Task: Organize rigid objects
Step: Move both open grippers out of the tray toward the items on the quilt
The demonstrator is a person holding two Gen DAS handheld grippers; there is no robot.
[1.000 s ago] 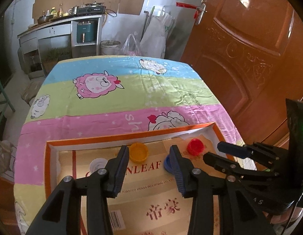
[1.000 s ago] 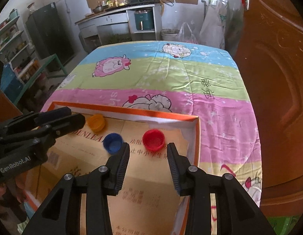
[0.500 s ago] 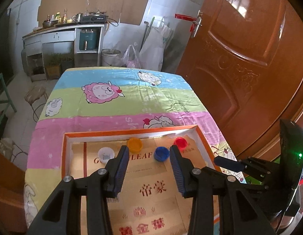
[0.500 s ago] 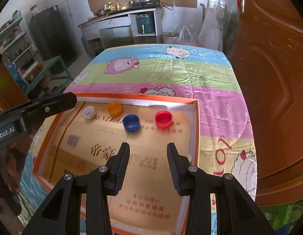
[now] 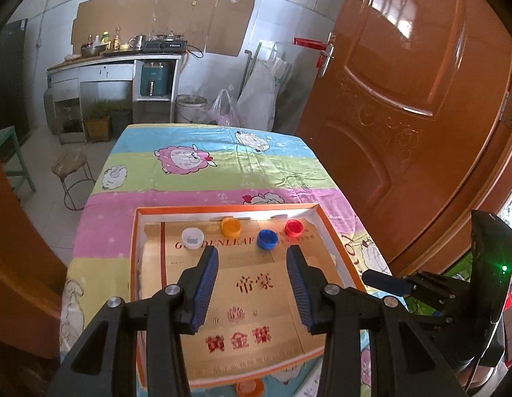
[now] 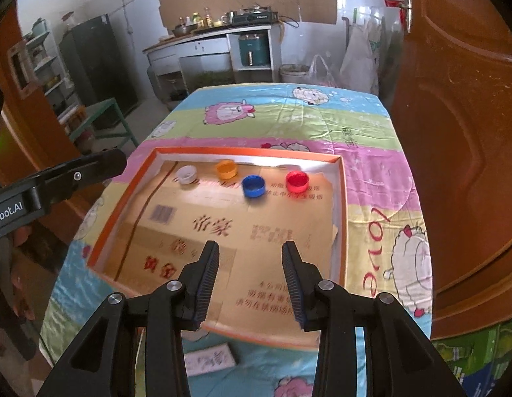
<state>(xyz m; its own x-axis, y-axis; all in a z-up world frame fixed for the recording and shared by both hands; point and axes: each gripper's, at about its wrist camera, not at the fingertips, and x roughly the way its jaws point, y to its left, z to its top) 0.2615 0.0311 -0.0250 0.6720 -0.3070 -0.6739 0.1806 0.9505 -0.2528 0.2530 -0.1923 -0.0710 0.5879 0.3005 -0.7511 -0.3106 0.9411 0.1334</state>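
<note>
Pulling back and upward, both tongs now hang well clear of the tray, where a second ago they hovered right over the caps. The left tongs and right tongs stand released, empty. White cap, orange cap, blue cap and red cap sit in a loose row at the tray's far end, which suggests the sorting is finished. Nothing blocks them; another orange cap lies on the desk outside the near rim.

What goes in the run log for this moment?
caps: white, orange, blue, red in tray | hand-held grippers: both open, empty
</note>
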